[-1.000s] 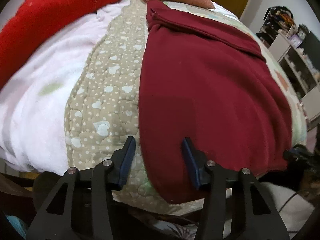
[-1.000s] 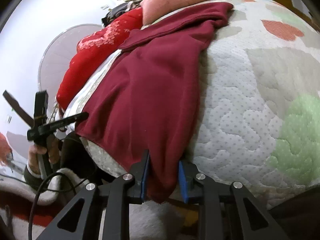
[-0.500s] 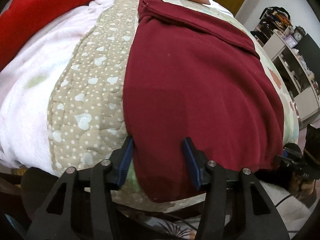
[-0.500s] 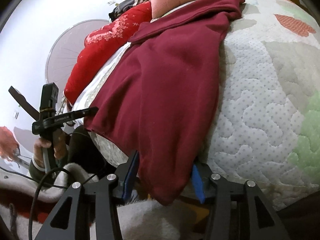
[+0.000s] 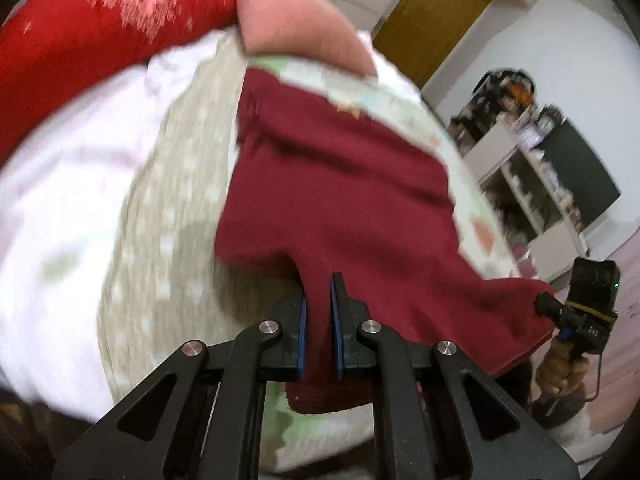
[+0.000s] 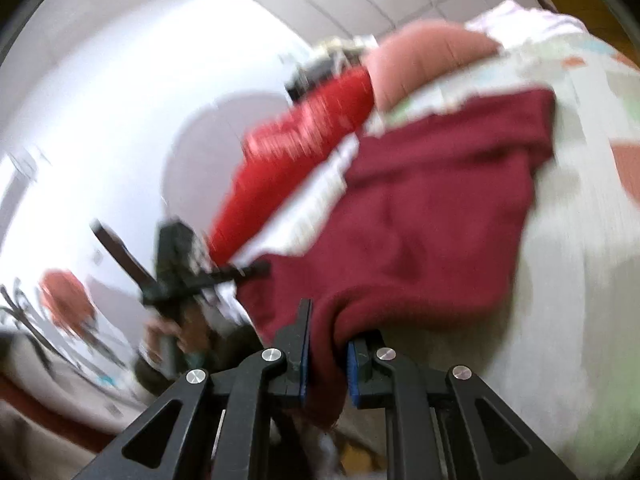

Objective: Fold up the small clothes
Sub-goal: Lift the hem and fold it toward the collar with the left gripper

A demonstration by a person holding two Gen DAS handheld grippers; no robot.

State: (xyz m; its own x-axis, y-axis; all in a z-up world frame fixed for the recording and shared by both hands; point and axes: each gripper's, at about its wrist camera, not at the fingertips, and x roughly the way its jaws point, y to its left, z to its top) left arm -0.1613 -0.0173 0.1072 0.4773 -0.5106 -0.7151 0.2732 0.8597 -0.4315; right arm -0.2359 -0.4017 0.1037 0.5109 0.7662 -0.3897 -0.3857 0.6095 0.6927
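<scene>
Maroon garment [image 5: 344, 200] is pinched at its near hem by our left gripper [image 5: 318, 320] and right gripper [image 6: 324, 356], seemingly mid-lift, so next we carry that edge toward the far end.

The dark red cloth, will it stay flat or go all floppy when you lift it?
Probably floppy: the dark red cloth already bunches where the left gripper and right gripper pinch it. It likely sags between them. It looks thick, so maybe not slippery.

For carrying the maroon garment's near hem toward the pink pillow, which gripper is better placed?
Neither clearly: the left gripper and right gripper are each shut on a hem corner of the maroon garment, so both probably move together toward the pink pillow.
</scene>
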